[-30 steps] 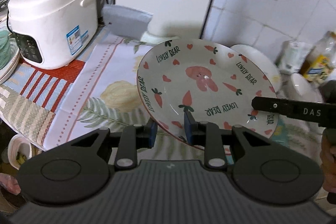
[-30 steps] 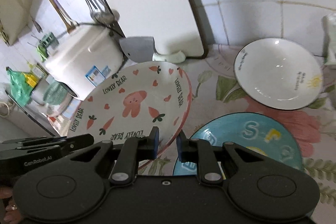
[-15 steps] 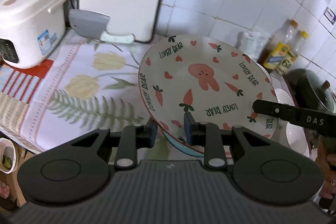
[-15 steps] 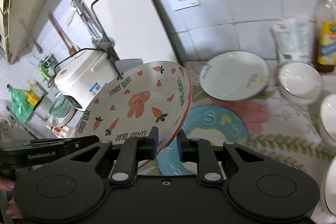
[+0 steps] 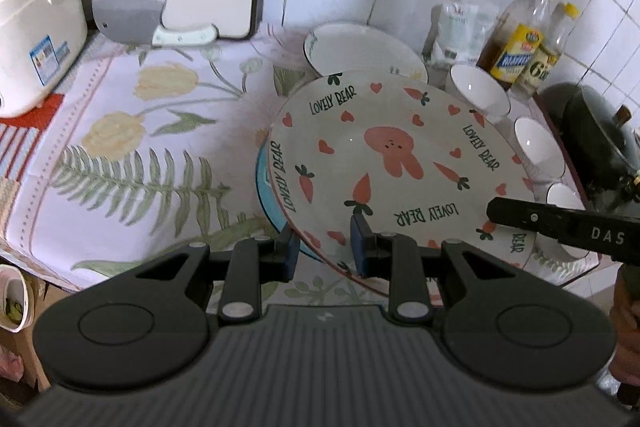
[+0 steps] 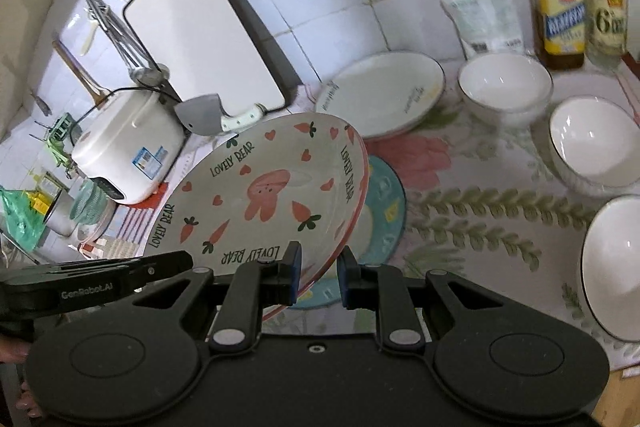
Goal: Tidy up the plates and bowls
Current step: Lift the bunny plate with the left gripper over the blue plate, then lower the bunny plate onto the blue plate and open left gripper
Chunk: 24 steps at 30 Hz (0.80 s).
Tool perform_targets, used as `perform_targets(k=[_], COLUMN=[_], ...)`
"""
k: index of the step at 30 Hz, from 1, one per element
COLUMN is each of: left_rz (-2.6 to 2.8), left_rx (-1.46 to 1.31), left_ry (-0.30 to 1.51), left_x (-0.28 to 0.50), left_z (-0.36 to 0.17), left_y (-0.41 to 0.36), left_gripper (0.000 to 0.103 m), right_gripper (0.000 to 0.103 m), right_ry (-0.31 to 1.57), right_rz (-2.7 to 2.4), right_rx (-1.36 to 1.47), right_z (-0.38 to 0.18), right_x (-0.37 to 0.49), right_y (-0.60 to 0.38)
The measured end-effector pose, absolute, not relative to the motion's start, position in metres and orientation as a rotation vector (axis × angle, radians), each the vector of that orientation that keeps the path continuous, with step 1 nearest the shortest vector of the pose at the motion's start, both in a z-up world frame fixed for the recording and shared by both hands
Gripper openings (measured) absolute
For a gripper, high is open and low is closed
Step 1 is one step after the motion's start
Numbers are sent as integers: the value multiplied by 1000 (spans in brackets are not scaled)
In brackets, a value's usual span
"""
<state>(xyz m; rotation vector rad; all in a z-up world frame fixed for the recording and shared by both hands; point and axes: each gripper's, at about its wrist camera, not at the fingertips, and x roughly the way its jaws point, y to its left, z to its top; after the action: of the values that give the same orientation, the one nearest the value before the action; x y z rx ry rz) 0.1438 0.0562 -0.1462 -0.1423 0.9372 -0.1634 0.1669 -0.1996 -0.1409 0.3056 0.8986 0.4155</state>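
**Two grippers carry a plate above the kitchen counter**

On a tiled kitchen counter with a floral cloth [image 5: 168, 115], the rabbit plate [image 5: 384, 163] hangs tilted above a blue plate [image 6: 384, 211]. The left gripper [image 5: 324, 247] and right gripper [image 6: 318, 273] each pinch its near rim. Glazed ceramic looks stiff, slick and breakable; opposite rim holds suit it. White bowls [image 6: 504, 83] stand near.
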Motion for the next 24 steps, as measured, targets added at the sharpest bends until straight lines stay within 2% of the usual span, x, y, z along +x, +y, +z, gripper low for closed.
perform_targets(k=[9, 24], left_rz=[-158, -144], left_rx=[-194, -230], left_ry=[1005, 1077], left_x=[157, 169], left_z=[-182, -210], left_y=[56, 60], left_gripper=[25, 25], right_gripper=[23, 24], right_ry=[966, 1038], right_rz=[378, 353], right_rx=[304, 298], right_z=[-169, -191], right_x=[176, 186], right_y=[-203, -197])
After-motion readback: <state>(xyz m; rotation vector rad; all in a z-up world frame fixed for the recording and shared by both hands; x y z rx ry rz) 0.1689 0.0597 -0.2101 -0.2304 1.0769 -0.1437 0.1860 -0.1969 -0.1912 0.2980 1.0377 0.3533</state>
